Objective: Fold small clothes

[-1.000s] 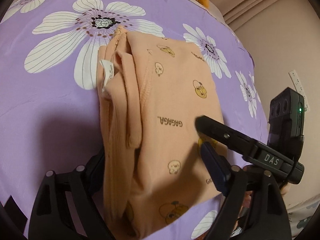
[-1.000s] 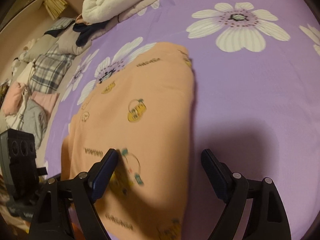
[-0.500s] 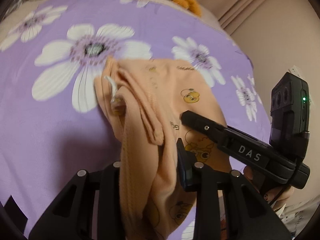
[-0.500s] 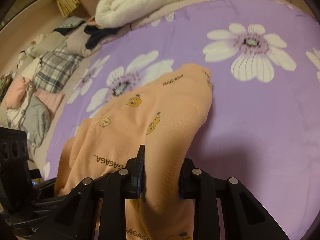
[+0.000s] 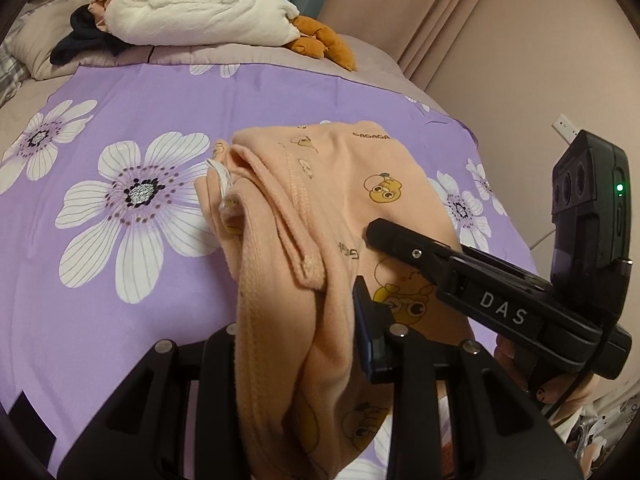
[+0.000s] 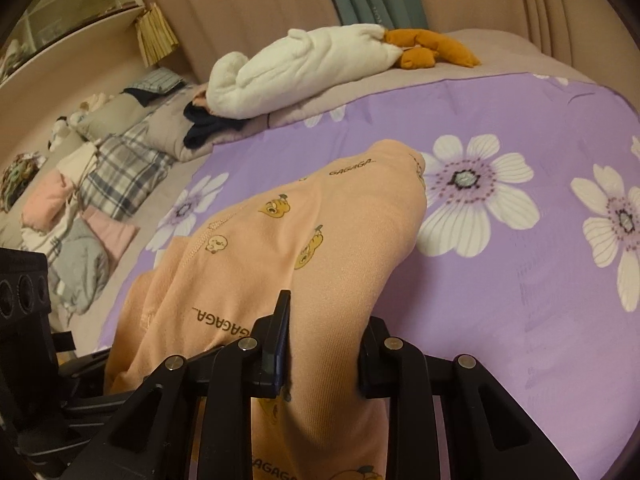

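Both sets of jaws have just closed, so the left gripper (image 5: 296,344) and right gripper (image 6: 324,344) now pinch the peach garment (image 5: 340,200) and lift its near edge off the purple sheet (image 5: 160,92); carry both hands forward level so the fold lands square.

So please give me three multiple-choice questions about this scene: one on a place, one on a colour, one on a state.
1. Where does the far end of the peach garment lie?
A. on the purple flowered sheet
B. on the floor
C. on a chair

2. What colour is the plush toy at the head of the bed?
A. green
B. white with orange parts
C. blue

3. What state is the left claw in?
A. wide open, empty
B. shut on nothing
C. shut on the garment

Answers: 1 A, its far end rests on the sheet; 2 B, white body, orange end; 3 C, cloth is bunched between its fingers.
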Available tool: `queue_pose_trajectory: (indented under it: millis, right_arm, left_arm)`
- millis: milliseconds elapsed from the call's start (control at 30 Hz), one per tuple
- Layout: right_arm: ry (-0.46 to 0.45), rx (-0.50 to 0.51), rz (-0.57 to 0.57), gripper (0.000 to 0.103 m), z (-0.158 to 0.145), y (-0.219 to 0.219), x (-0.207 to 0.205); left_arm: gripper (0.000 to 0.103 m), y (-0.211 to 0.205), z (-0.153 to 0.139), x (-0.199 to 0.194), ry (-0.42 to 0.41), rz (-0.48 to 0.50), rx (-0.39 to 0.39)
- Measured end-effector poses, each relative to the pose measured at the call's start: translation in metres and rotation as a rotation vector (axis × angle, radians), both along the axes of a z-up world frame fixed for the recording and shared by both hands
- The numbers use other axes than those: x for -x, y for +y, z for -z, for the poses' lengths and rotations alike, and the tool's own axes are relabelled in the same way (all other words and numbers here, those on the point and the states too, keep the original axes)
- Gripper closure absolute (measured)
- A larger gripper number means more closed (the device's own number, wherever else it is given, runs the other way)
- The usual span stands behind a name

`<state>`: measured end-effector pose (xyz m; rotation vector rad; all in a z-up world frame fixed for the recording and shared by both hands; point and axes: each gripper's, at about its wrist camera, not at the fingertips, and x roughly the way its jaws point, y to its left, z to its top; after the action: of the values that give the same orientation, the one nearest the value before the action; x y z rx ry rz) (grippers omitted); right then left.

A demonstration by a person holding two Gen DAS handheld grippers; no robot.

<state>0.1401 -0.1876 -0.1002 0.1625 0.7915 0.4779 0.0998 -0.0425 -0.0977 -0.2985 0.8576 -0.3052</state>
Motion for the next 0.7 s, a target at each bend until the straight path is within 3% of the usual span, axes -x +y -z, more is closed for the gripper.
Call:
queue_pose_trajectory:
  millis: [367, 700]
  right_arm:
    - [0.061, 0.022, 0.019, 0.075, 0.033, -0.013, -0.03]
    - [0.165, 0.061, 0.026, 0.075, 0.072, -0.009, -0.04]
  left_arm:
    - [0.07, -0.028, 0.035, -0.031, 0.053, -0.026, -0.087]
    - [0.068, -0.026, 0.077, -0.047, 0.182, -0.043, -0.106]
